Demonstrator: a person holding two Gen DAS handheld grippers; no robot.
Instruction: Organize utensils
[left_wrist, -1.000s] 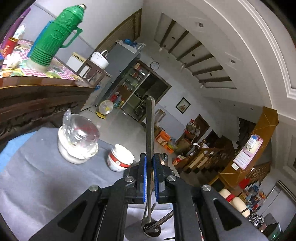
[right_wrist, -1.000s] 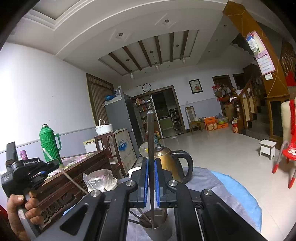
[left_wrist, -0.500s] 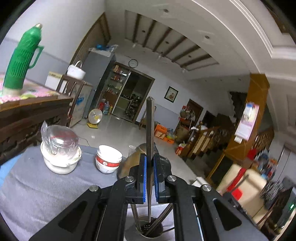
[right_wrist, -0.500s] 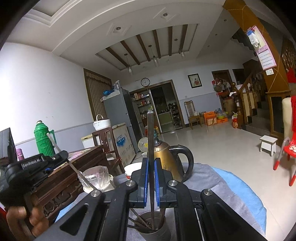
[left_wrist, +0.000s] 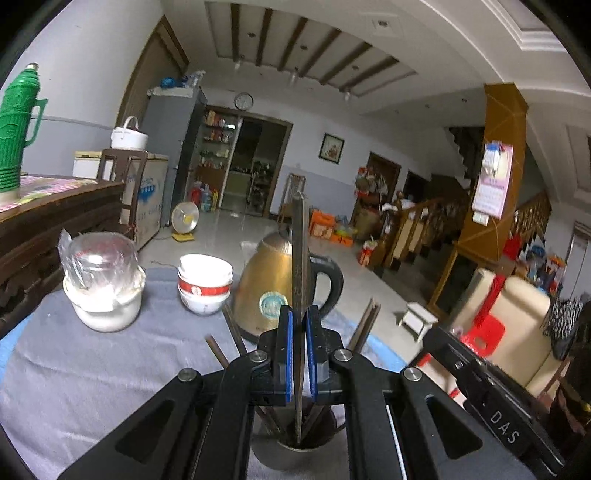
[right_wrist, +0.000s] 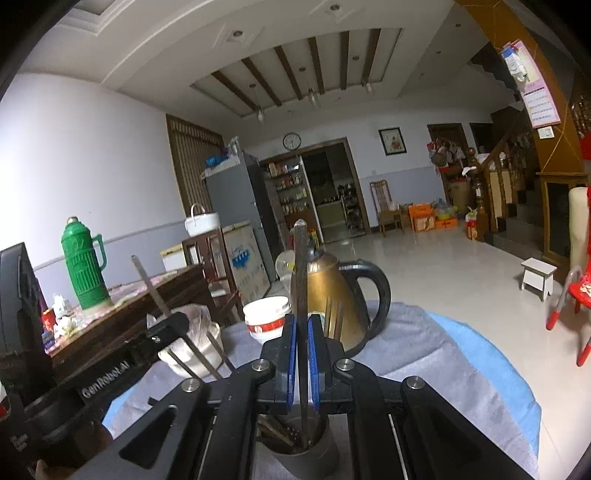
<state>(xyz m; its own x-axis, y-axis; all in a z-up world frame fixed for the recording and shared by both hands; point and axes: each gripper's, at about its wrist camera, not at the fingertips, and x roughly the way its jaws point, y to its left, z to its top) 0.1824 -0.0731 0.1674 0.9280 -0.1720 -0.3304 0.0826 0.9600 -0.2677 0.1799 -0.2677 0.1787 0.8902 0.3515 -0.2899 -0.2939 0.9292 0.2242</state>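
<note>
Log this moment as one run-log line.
left gripper: shut on chopstick | right gripper: shut on chopstick | both tips over holder | kettle behind
</note>
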